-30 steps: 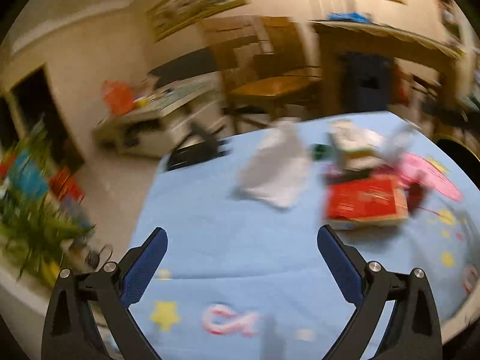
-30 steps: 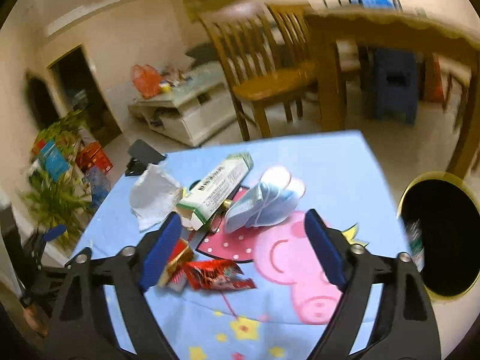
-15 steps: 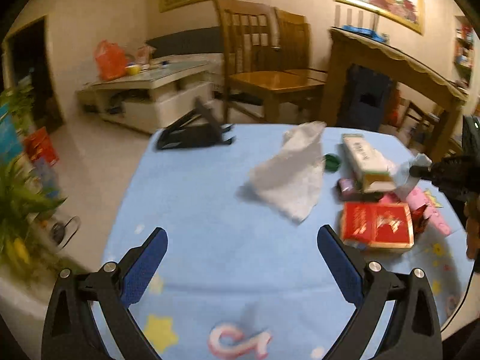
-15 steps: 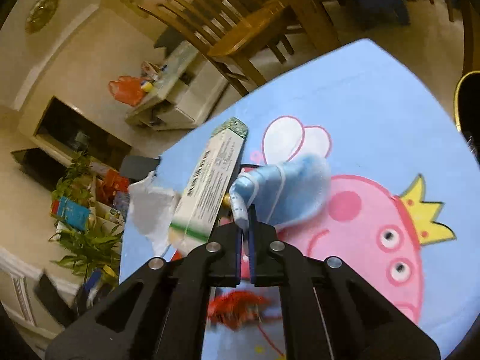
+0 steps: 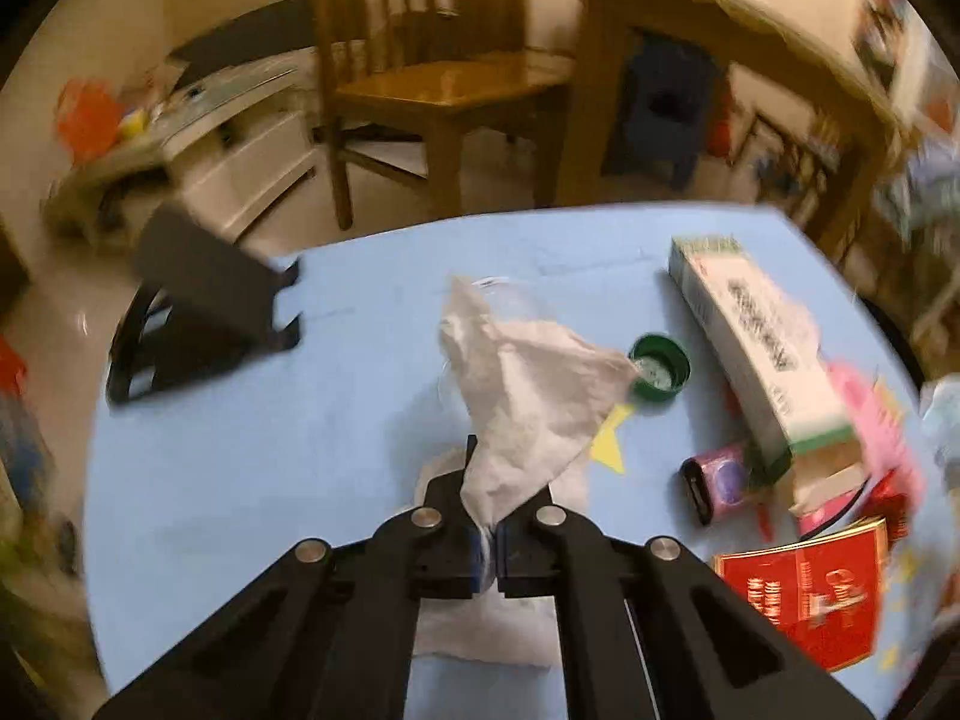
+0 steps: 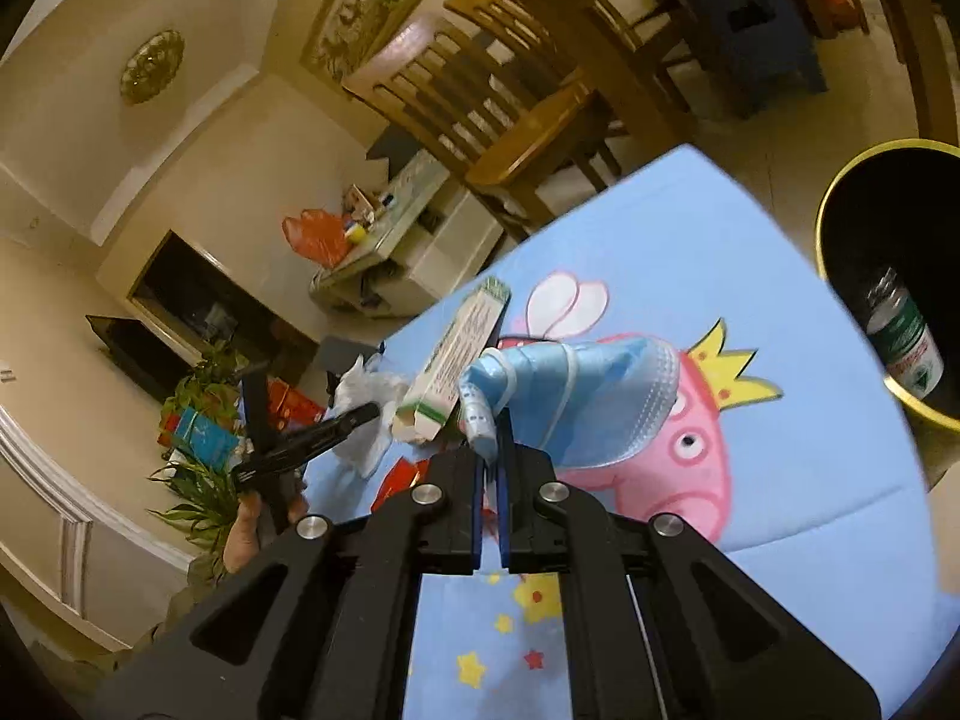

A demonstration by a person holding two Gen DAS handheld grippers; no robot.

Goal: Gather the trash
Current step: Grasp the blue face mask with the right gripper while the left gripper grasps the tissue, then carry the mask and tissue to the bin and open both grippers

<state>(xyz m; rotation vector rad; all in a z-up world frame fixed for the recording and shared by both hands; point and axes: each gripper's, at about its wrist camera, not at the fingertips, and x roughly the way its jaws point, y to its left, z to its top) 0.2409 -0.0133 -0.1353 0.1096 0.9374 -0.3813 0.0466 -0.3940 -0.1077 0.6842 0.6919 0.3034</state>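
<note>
My left gripper [image 5: 487, 546] is shut on a crumpled white tissue [image 5: 528, 396] and holds it above the blue tablecloth [image 5: 240, 450]. My right gripper [image 6: 491, 480] is shut on a blue face mask [image 6: 576, 390], lifted above the pink pig print [image 6: 678, 468]. A black bin with a yellow rim [image 6: 840, 204] stands to the right of the table, with a green-labelled bottle [image 6: 906, 342] inside. On the cloth lie a white and green carton [image 5: 756, 330], a green bottle cap [image 5: 660, 366], a small purple item [image 5: 720, 480] and a red box [image 5: 810, 594].
A black stand [image 5: 204, 306] sits at the table's far left edge. Wooden chairs [image 5: 432, 72] and a wooden table [image 5: 708, 18] stand behind. A white low table [image 6: 414, 234] and plants [image 6: 204, 420] are to the left. My left gripper also shows in the right wrist view [image 6: 312, 432].
My left gripper has closed on the tissue and lifted it. My right gripper, shut on the mask, has raised it and swung so the bin shows on the right.
</note>
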